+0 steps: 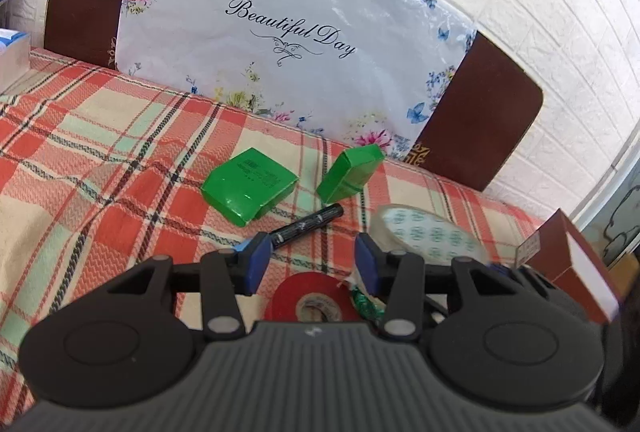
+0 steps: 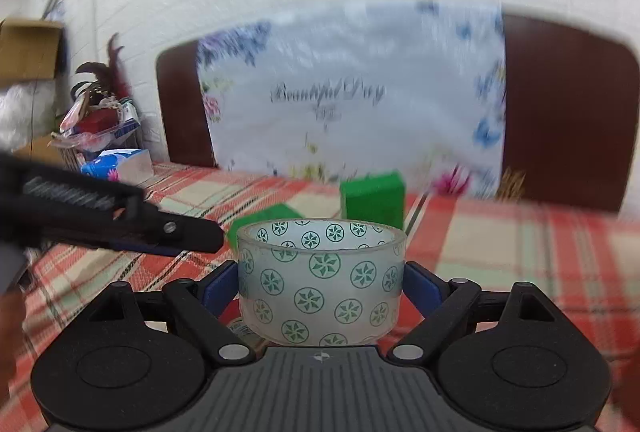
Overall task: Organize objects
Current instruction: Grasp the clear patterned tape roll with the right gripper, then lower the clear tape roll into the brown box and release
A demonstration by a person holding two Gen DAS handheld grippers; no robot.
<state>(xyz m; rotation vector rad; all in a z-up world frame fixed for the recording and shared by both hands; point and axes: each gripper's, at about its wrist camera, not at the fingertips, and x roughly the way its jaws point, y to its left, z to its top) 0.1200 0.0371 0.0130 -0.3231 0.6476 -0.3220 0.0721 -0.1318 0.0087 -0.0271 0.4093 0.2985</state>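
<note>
Left wrist view, left to right. Plaid cloth (image 1: 100,136) in red, cream and mint spread over the counter. Behind it, upper middle of the frame, a brown chair back (image 1: 480,120) under a floral cover (image 1: 280,32) lettered "Beautiful Day". Centre: flat green box (image 1: 248,188) lying on the cloth; just right of it a second green box (image 1: 350,172), tilted. Below them a black marker (image 1: 308,226), slanting, its lower end just beside the left blue pad. Left tongs (image 1: 316,262) partly open, nothing between the pads (image 1: 260,260). Under the gap, lower centre, a red tape roll (image 1: 312,302) flat on the cloth, a green-and-white wrapper (image 1: 362,302) beside it. Right of centre, the clear tape roll (image 1: 424,236) printed with green pinwheels. Far right, a brown-and-white box (image 1: 576,272).

Right wrist view, left to right. Left tongs (image 2: 200,234) reaching in from the left edge. Centre: clear tape roll (image 2: 320,280) standing between the blue pads (image 2: 218,286) of the right tongs (image 2: 320,292), spread wide; whether the pads press on it, cannot tell. Behind, both green boxes, blurred (image 2: 374,202).
</note>
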